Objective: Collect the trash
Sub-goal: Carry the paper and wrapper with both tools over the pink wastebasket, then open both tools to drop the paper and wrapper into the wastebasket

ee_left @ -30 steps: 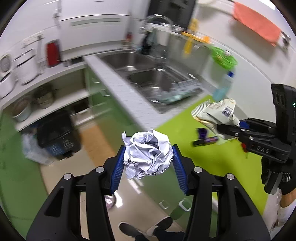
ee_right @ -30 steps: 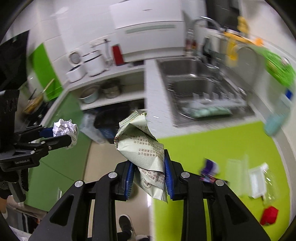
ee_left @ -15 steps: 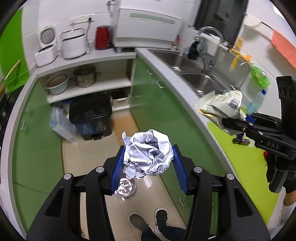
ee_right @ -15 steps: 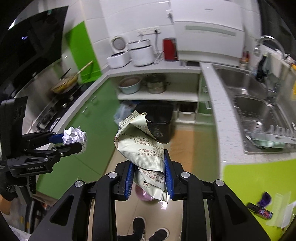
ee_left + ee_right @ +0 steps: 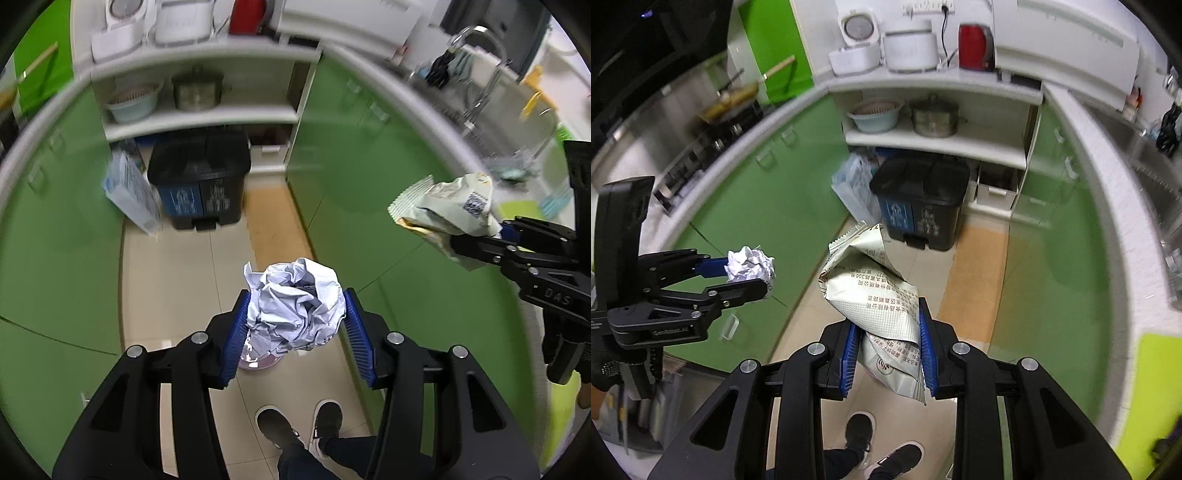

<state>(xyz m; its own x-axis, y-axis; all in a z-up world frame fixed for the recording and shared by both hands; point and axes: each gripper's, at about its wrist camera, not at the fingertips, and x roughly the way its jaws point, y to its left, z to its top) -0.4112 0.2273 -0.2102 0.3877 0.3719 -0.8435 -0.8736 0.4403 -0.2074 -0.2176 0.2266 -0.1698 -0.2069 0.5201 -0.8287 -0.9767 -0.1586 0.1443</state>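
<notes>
Gripping crumpled paper ball (image 5: 295, 304), left gripper (image 5: 295, 321) jaws clamped on it, above floor. Far centre: black bin (image 5: 201, 181) under shelf. Right gripper (image 5: 888, 341) jaws clamped on snack wrapper (image 5: 877, 301).

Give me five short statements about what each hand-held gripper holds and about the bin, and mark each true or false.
1. The left hand-held gripper grips a crumpled paper ball. True.
2. The right hand-held gripper is empty. False: its pads clamp a printed snack wrapper.
3. The black two-lid trash bin stands on the floor below the open shelves. True.
4. Both bin lids stand open. False: both are closed.
5. The paper ball already lies in the bin. False: it is still between the left gripper's pads, above the floor.
</notes>
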